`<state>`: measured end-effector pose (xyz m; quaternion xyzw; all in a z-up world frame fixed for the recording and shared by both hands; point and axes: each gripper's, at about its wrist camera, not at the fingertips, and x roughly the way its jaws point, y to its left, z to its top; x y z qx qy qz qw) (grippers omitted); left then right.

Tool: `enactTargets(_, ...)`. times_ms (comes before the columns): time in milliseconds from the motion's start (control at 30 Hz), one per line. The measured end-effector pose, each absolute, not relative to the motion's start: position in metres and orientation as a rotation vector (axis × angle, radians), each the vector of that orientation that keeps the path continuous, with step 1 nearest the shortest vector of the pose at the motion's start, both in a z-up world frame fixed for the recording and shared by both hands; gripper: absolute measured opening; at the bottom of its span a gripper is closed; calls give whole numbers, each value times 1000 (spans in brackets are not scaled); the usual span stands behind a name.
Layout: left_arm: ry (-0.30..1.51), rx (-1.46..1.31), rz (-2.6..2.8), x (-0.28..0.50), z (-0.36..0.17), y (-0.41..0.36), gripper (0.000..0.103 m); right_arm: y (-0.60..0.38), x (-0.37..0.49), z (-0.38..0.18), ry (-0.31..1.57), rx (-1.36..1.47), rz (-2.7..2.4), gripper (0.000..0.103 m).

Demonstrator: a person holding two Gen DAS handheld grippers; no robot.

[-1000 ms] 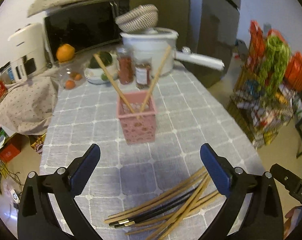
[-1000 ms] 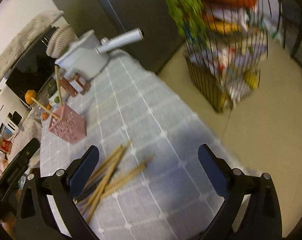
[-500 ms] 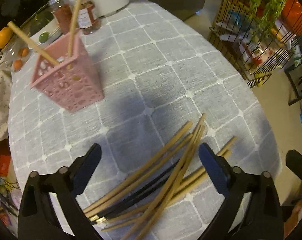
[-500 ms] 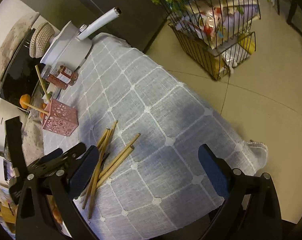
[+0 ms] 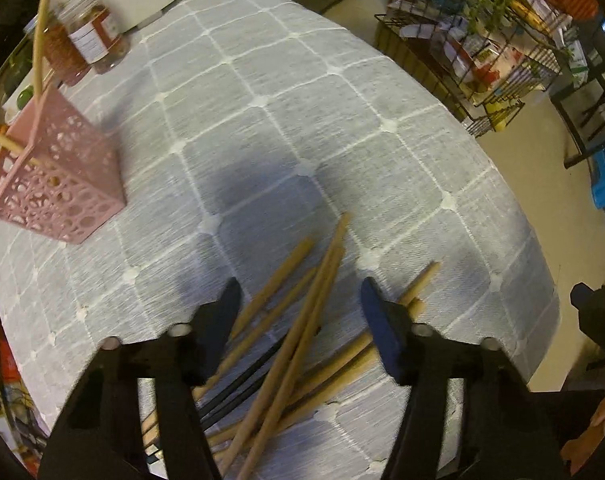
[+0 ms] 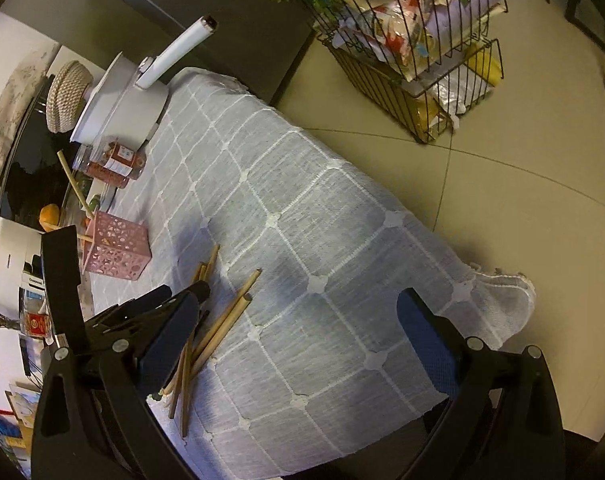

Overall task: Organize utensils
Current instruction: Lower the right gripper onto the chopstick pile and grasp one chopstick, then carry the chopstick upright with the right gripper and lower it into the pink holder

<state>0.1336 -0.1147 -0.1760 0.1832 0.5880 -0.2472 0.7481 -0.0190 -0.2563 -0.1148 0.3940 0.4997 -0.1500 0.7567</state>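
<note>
left gripper [image 5: 298,296] low over the chopstick pile [image 5: 298,320], jaws partly open and straddling several sticks, nothing clamped. pile sits at the near edge of the grey checked tablecloth [image 5: 302,120] (two black sticks mixed in with the wooden ones). pink holder [image 5: 58,184] near the left edge of the table, two chopsticks leaning in it. right gripper [image 6: 298,332] wide open, empty, above the cloth's near right corner, well apart from the pile.

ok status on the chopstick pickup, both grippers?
Left gripper open, straddling chopstick pile. Right gripper open, empty, off to the side. Pink holder holds two sticks. Nothing blocking.
</note>
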Motion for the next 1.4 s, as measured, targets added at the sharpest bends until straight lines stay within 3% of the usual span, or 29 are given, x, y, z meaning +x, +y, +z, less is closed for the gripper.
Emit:
enactTargets(67, 1299, 418, -541, 134, -181, -118, 29, -258, -19, -117, 1097, 877, -328, 97)
enactTargets(133, 1287, 435, -536, 133, -184, -119, 26, -259, -19, -120, 1105, 890, -326, 97)
enactTargets(167, 1288, 437, -533, 133, -184, -118, 14, -259, -18, -121, 1110, 897, -324, 97)
enactTargets(200, 1289, 424, -538, 133, -183, -116, 9, -258, -17, -122, 1115, 901, -321, 97)
enactTargets(667, 1111, 74, -544, 118, -99, -16, 4, -215, 25, -135, 1187, 1009, -151, 96)
enactTargets(733, 1082, 60, -543, 111, -87, -3, 4, -204, 44, -133, 1184, 991, -119, 91)
enactTargets(900, 1036, 53, -540, 101, -72, 20, 4, -180, 82, -147, 1261, 947, -114, 57)
enactTargets(1033, 1017, 37, -523, 98, -65, 39, 4, -171, 98, -157, 1295, 908, -144, 46)
enactTargets(1200, 1007, 27, -510, 96, -62, 52, 4, -160, 110, -174, 1352, 921, -146, 23)
enactTargets(1400, 1003, 12, -494, 97, -62, 60, 4, -153, 112, -190, 1380, 940, -146, 13)
